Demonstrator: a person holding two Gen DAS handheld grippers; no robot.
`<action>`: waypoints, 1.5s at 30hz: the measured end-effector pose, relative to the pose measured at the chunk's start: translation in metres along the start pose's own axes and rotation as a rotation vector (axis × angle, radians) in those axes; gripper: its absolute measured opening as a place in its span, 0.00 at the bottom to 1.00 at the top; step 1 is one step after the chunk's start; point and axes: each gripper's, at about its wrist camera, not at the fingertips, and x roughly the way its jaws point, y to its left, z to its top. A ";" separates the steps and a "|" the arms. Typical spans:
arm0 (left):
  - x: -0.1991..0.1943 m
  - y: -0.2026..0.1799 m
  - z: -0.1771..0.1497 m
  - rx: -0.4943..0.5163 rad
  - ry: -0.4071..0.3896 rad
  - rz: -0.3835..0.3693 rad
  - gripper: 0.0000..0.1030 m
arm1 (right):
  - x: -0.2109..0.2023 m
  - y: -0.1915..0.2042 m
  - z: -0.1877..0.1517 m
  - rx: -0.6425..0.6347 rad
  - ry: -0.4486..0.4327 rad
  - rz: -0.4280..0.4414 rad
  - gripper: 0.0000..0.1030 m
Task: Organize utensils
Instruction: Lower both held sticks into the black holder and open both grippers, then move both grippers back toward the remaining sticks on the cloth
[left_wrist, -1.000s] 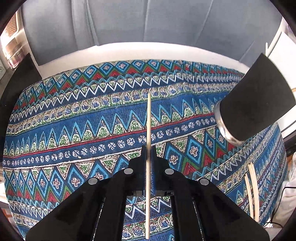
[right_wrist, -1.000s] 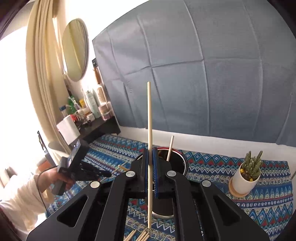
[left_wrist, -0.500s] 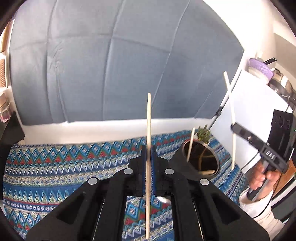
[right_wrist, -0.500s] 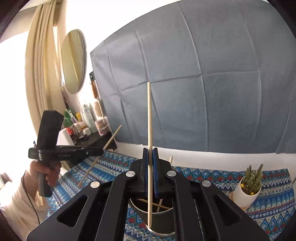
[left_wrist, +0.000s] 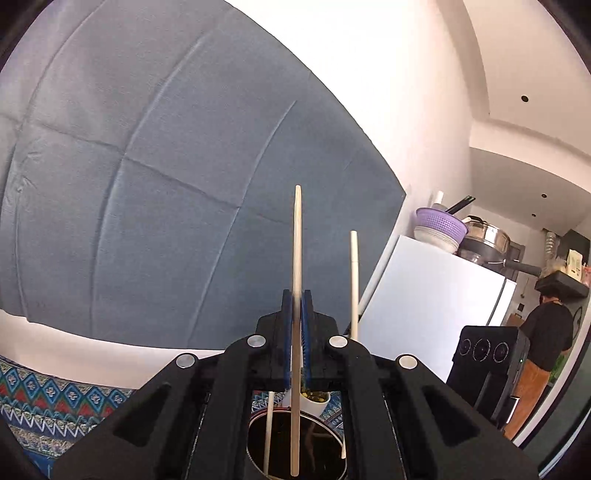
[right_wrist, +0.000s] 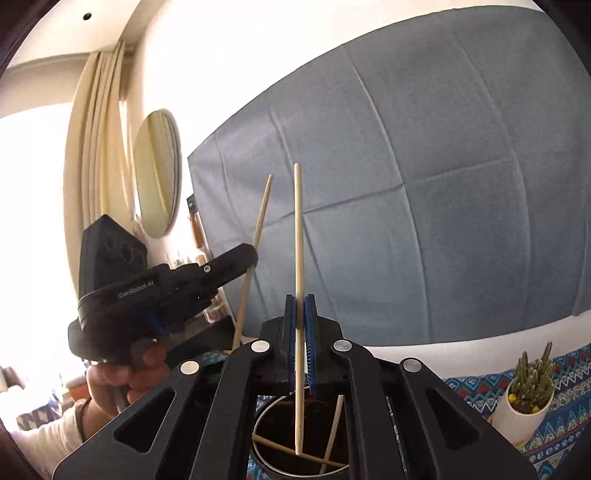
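Note:
My left gripper (left_wrist: 297, 306) is shut on a pale wooden chopstick (left_wrist: 296, 258) held upright, its lower end over the mouth of a dark metal-rimmed cup (left_wrist: 321, 443). My right gripper (right_wrist: 300, 310) is shut on another chopstick (right_wrist: 298, 240), also upright, with its lower end inside the same cup (right_wrist: 273, 417). The cup holds several chopsticks (right_wrist: 332, 428). The left gripper (right_wrist: 255, 258) with its tilted chopstick (right_wrist: 260, 221) shows at left in the right wrist view. The right gripper's chopstick (left_wrist: 354, 277) shows in the left wrist view.
A small cactus in a white pot (right_wrist: 526, 391) stands right of the cup on the patterned blue tablecloth (left_wrist: 44, 398). A blue-grey backdrop (left_wrist: 147, 184) hangs behind. A white fridge (left_wrist: 436, 302) and a person (left_wrist: 543, 339) are at far right.
Both grippers have tilted up from the table and come over the cup. Each chopstick now stands upright with its lower end at the cup's mouth.

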 end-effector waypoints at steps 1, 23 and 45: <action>0.001 -0.001 -0.005 0.003 -0.021 0.012 0.05 | 0.001 -0.003 -0.003 0.006 -0.005 -0.002 0.05; -0.012 0.016 -0.044 0.067 0.043 0.087 0.21 | 0.000 0.007 -0.027 -0.106 0.069 -0.185 0.30; -0.078 -0.019 -0.052 0.125 0.292 0.478 0.94 | -0.043 0.035 -0.029 -0.210 0.255 -0.431 0.89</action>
